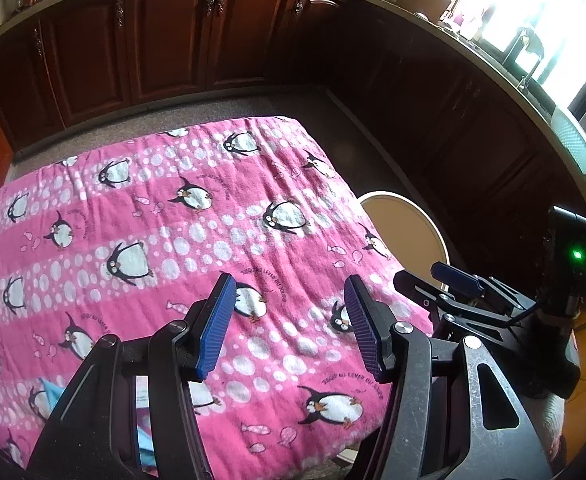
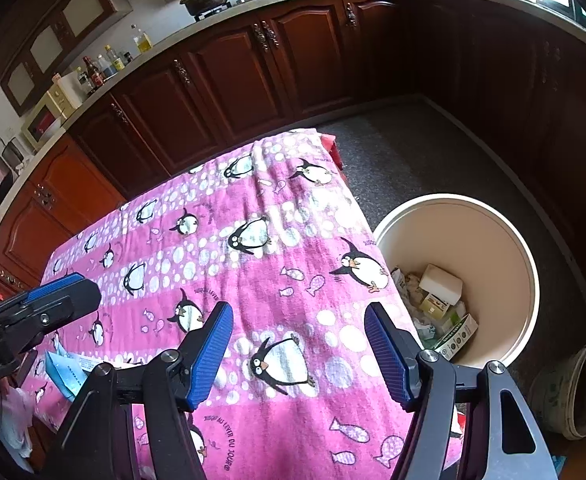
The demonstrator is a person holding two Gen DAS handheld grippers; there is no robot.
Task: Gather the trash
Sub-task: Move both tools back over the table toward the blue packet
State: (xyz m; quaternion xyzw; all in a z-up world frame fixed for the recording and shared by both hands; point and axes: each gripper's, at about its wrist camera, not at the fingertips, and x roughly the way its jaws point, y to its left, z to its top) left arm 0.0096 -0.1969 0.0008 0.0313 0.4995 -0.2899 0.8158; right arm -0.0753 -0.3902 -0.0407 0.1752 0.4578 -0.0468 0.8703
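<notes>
Pink penguin cloth (image 2: 221, 248) covers the table, white bucket (image 2: 529, 280) at 3 o'clock holding boxes and paper trash (image 2: 441, 304), blue packet (image 2: 63, 372) at 8 o'clock, left gripper (image 1: 289, 320) and right gripper (image 2: 299, 348) both agape, empty.

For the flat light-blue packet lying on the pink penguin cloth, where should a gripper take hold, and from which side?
Grip the light-blue packet by its near free edge, from above. It lies flat on the pink penguin cloth, so jaws must straddle an edge, probably the left gripper, which looks nearer; part is hidden.
</notes>
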